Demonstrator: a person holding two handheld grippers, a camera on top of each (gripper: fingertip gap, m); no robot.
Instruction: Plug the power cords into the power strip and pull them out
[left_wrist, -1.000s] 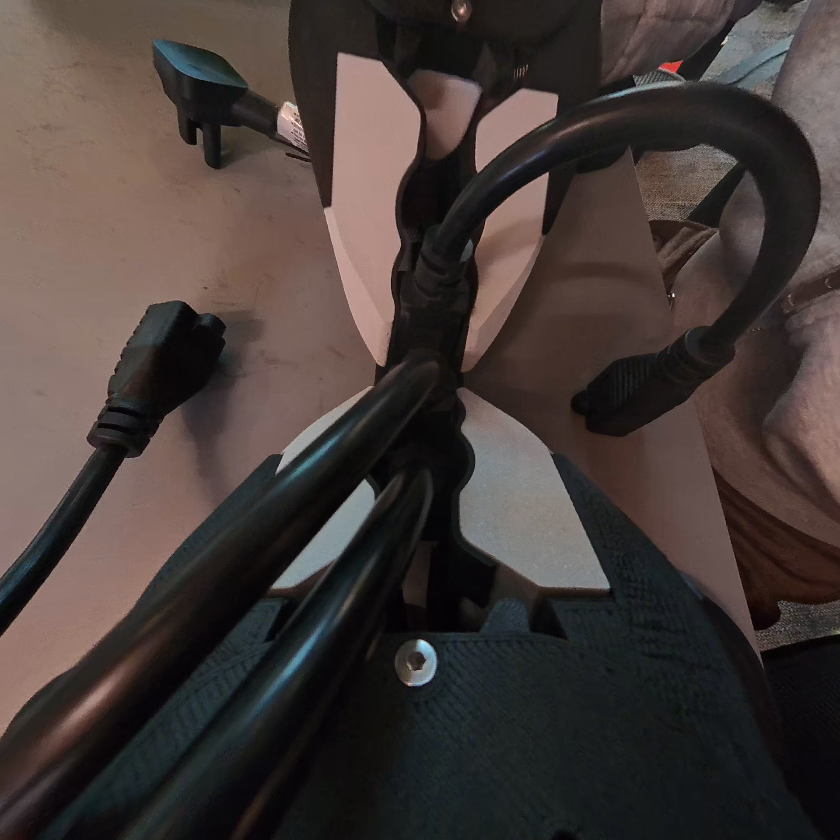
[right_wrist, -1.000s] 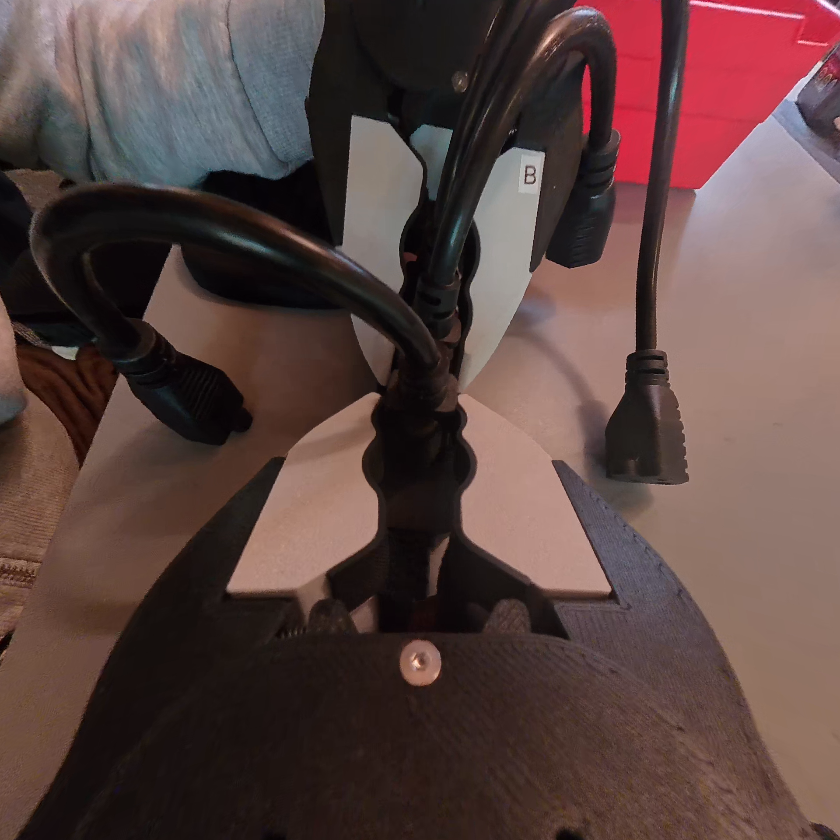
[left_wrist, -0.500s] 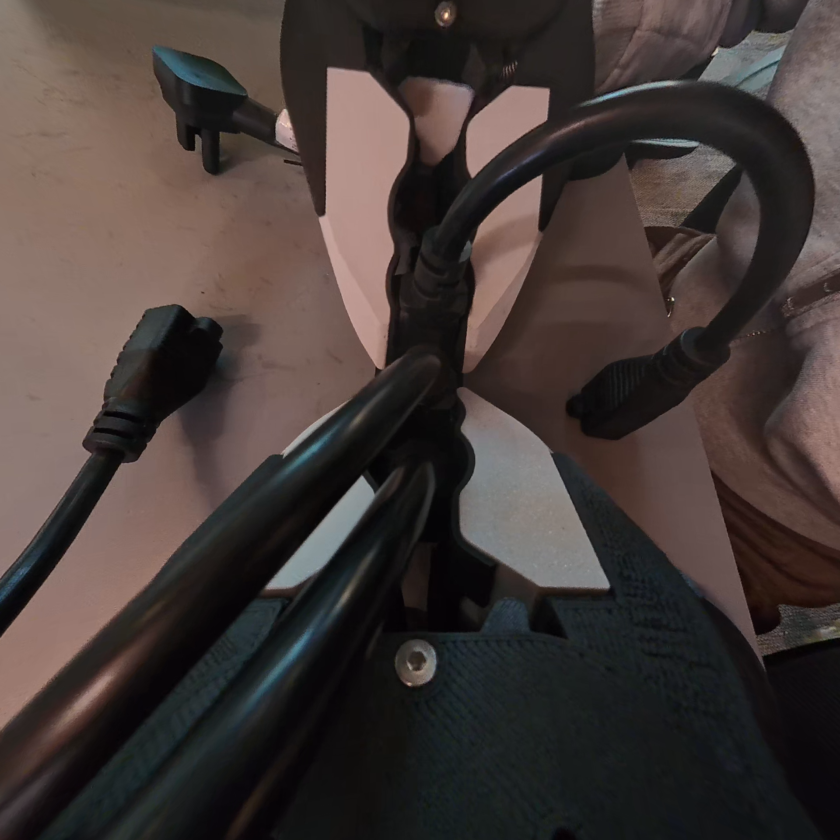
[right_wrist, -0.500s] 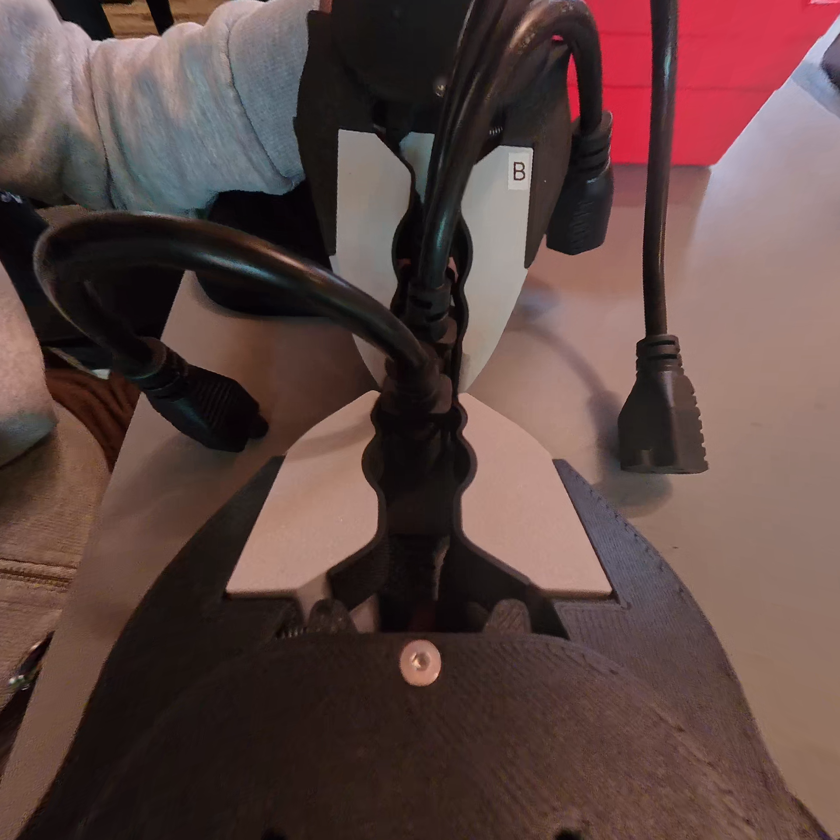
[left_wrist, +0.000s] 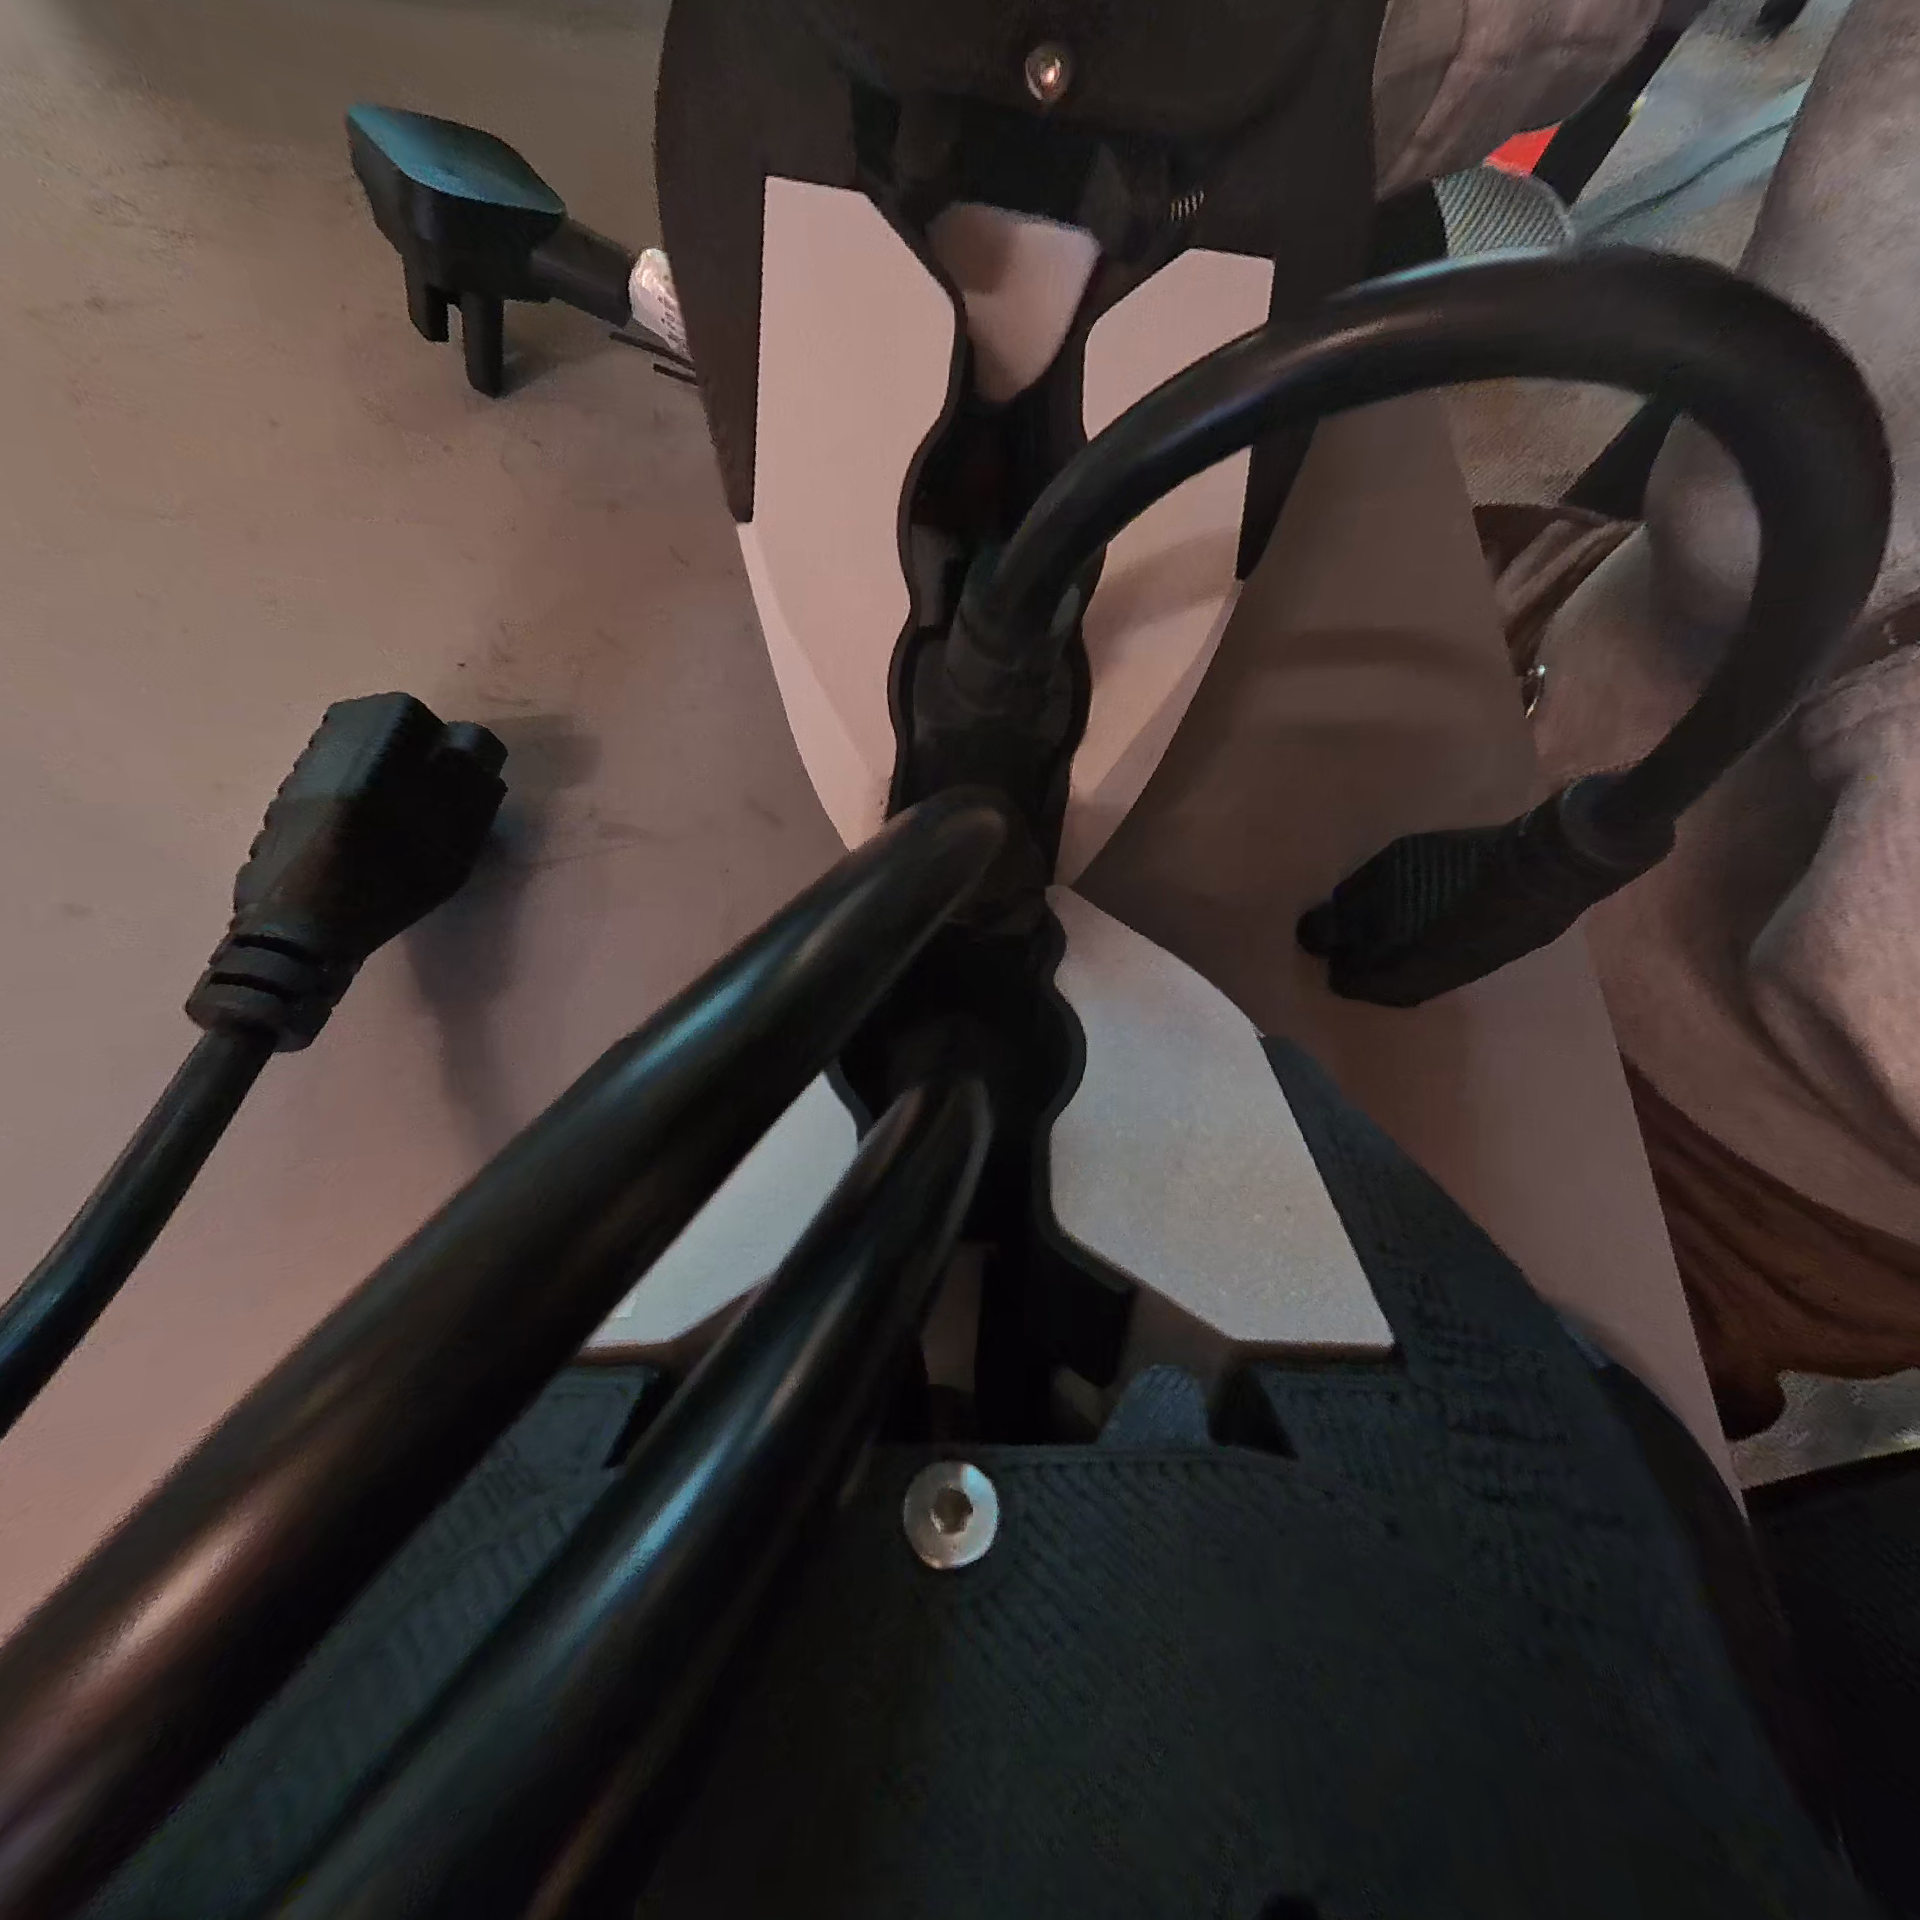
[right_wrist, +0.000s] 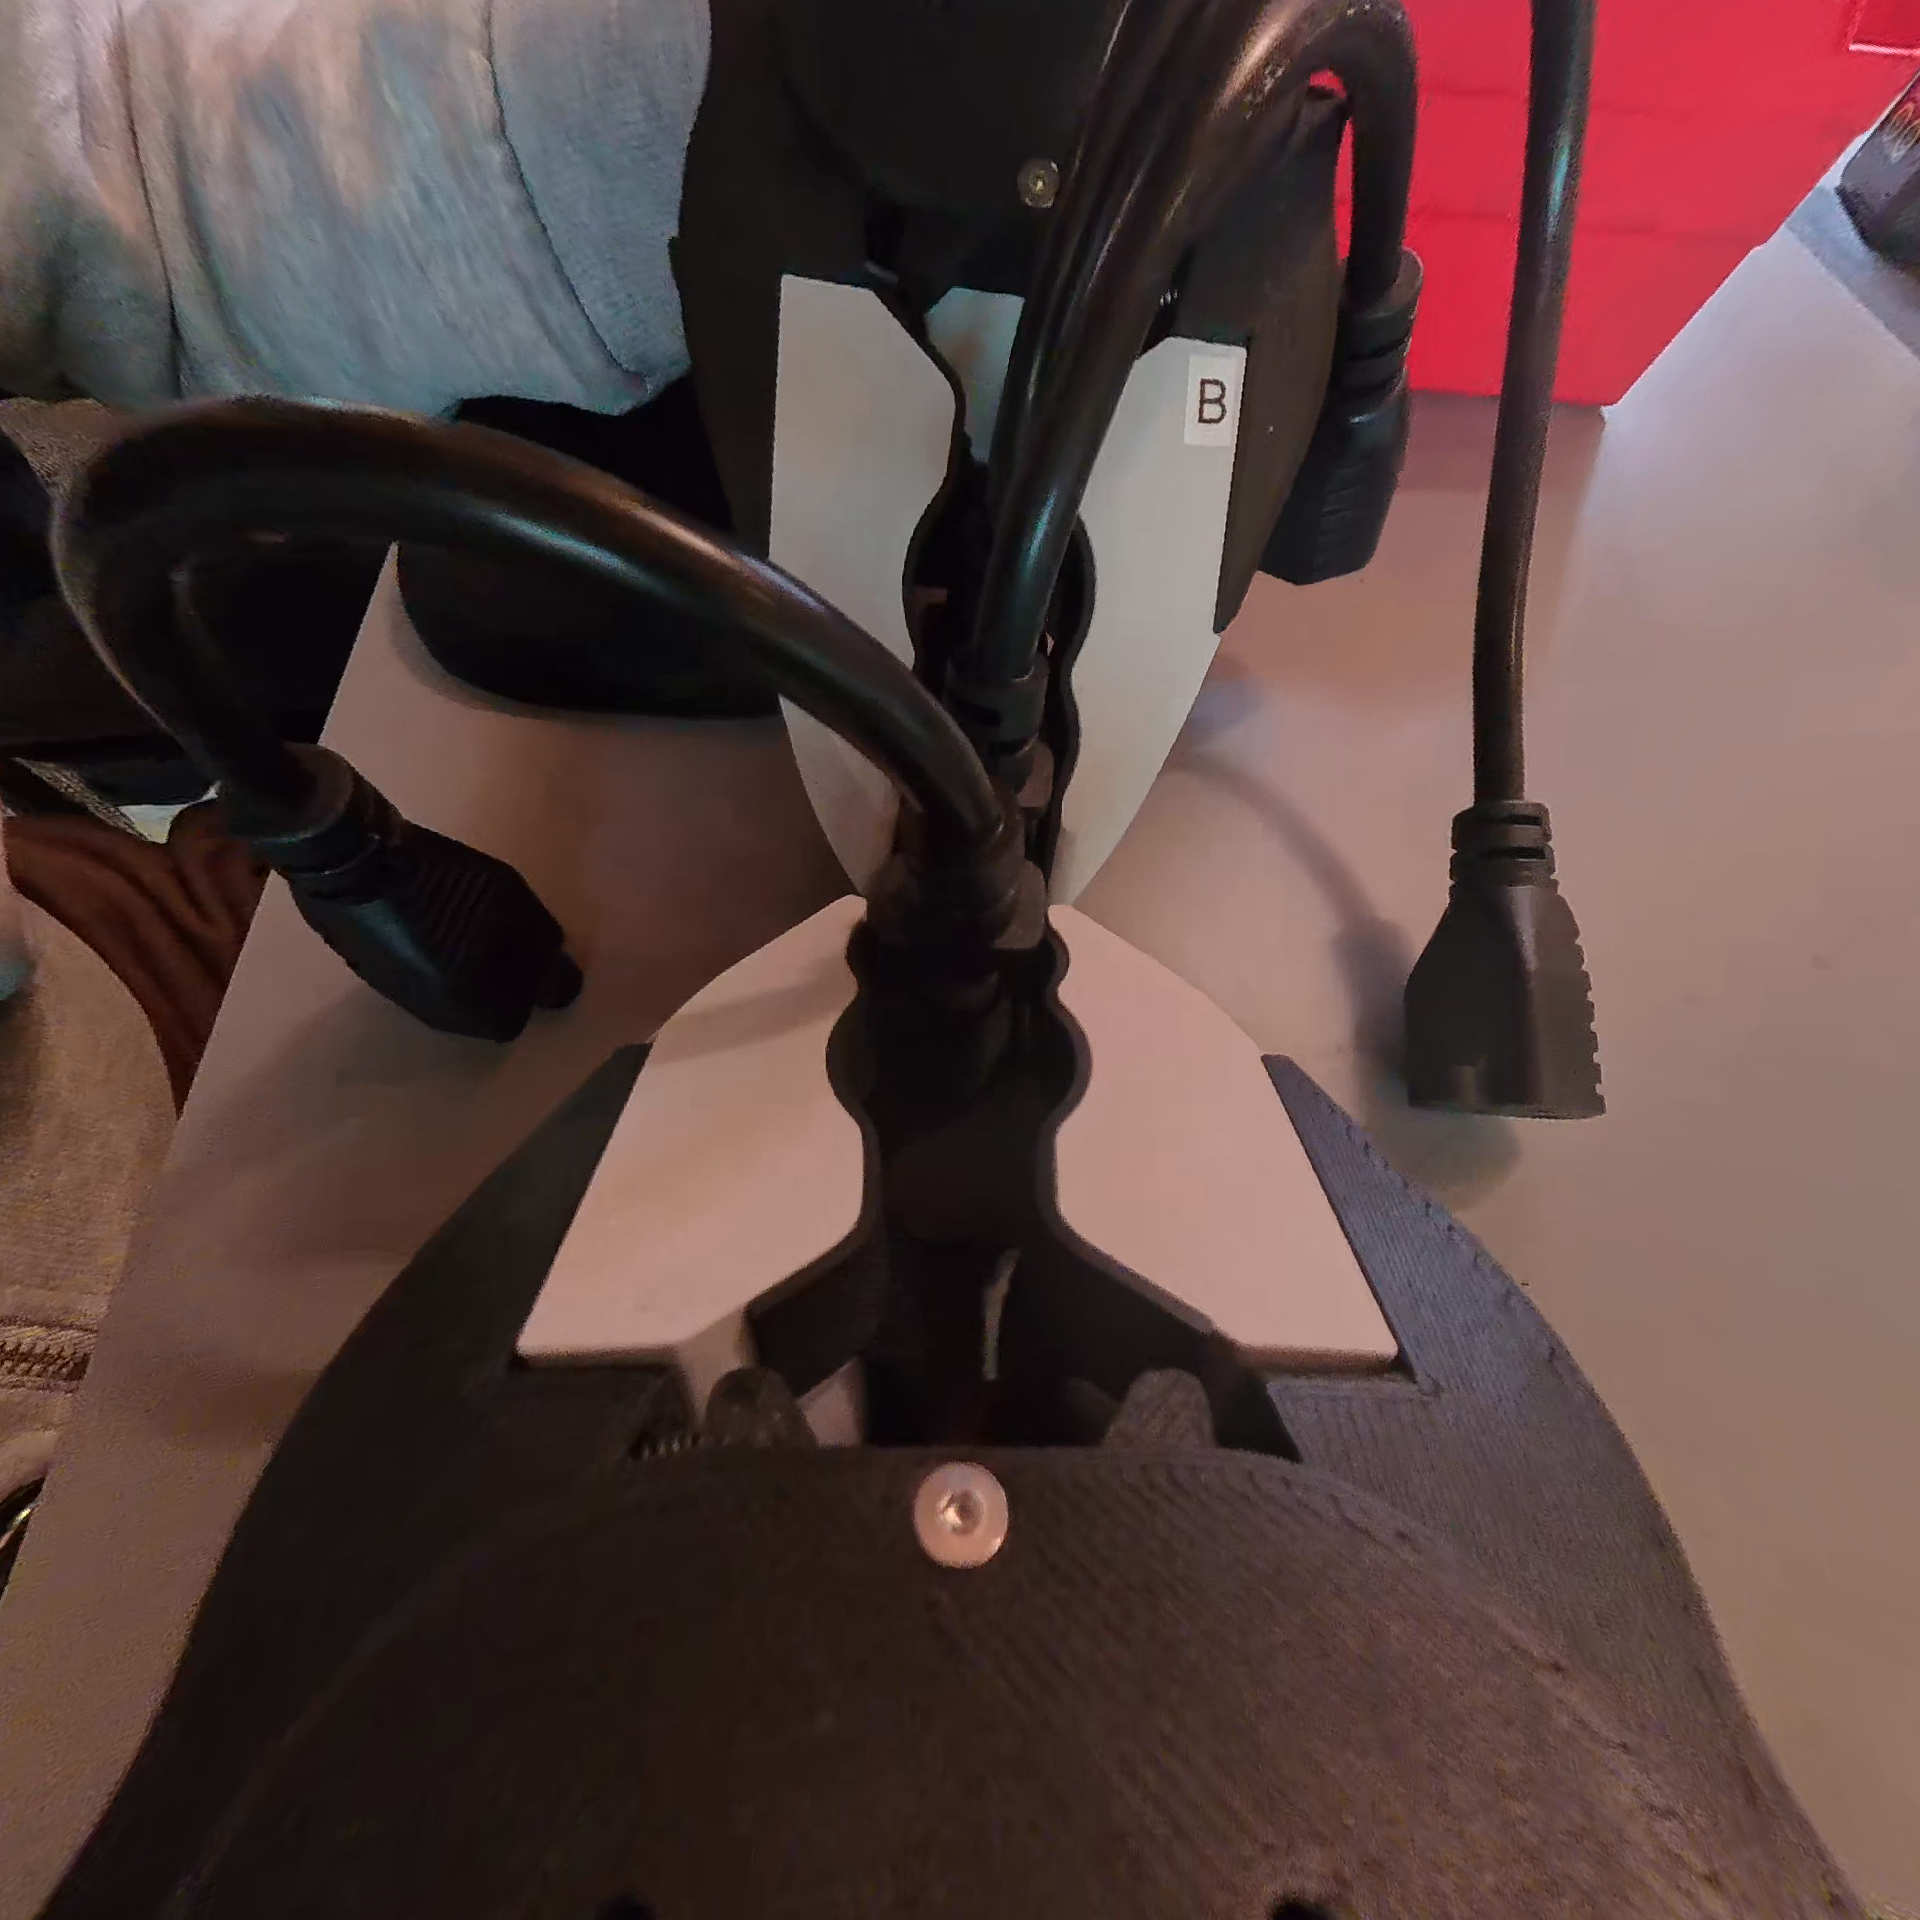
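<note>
My left gripper (left_wrist: 977, 935) and right gripper (right_wrist: 956, 935) meet tip to tip above the table (left_wrist: 260, 540). Each is shut on a black power cord end. The left one grips a connector (left_wrist: 966, 997); its thick cords (left_wrist: 582, 1164) run back over the left finger. It also shows in the right wrist view (right_wrist: 1023, 696). The right one grips the plug end (right_wrist: 935, 914) of a short cord (right_wrist: 499, 499) that arcs over to its other connector (right_wrist: 436, 925) lying at the table's edge. I cannot tell whether the two gripped ends are joined. No power strip shows.
A loose black connector (left_wrist: 353, 821) lies on the table left of the grippers, and a flat black plug (left_wrist: 447, 208) farther back. Another connector (right_wrist: 1507, 1018) hangs on its cord to the right. A red bin (right_wrist: 1683, 156) stands behind. A person's sleeve (right_wrist: 343, 177) and lap border the table. The grippers are tip to tip, or close to it.
Both grippers stay shut and tip to tip. They have shifted only slightly against each other, and the hanging connector has swung a little.
</note>
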